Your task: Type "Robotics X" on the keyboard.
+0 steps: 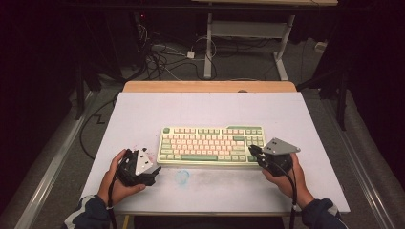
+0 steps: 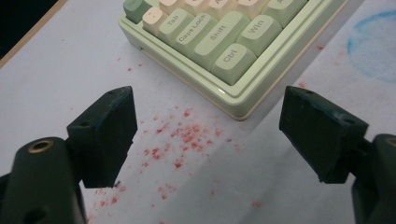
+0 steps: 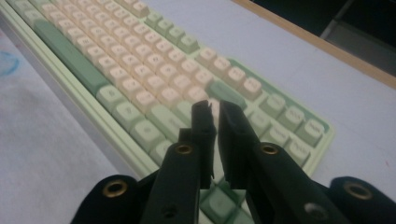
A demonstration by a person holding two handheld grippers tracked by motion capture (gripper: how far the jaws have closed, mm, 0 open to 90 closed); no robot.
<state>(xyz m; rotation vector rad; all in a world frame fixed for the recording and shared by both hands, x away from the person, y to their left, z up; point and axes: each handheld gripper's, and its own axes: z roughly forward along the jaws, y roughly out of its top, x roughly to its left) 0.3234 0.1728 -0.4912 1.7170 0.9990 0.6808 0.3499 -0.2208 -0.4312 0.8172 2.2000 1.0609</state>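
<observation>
A pale green keyboard (image 1: pixel 210 143) with cream and green keys lies in the middle of the white table (image 1: pixel 210 107). My left gripper (image 1: pixel 152 169) rests by the keyboard's front left corner, held in the person's left hand. In the left gripper view the left gripper (image 2: pixel 208 100) has its jaws wide apart with nothing between them, and the keyboard (image 2: pixel 210 42) corner with the Ctrl key lies just ahead. My right gripper (image 1: pixel 253 151) is at the keyboard's right end. The right gripper (image 3: pixel 215 107) hovers over the keyboard (image 3: pixel 140 79), jaws shut with only a thin slit and nothing held.
Red specks (image 2: pixel 182 140) dot the table in front of the left gripper. A blue smudge (image 1: pixel 182 176) marks the table near the front edge. The table's wooden far edge (image 1: pixel 210 86) borders a floor with cables and desk legs.
</observation>
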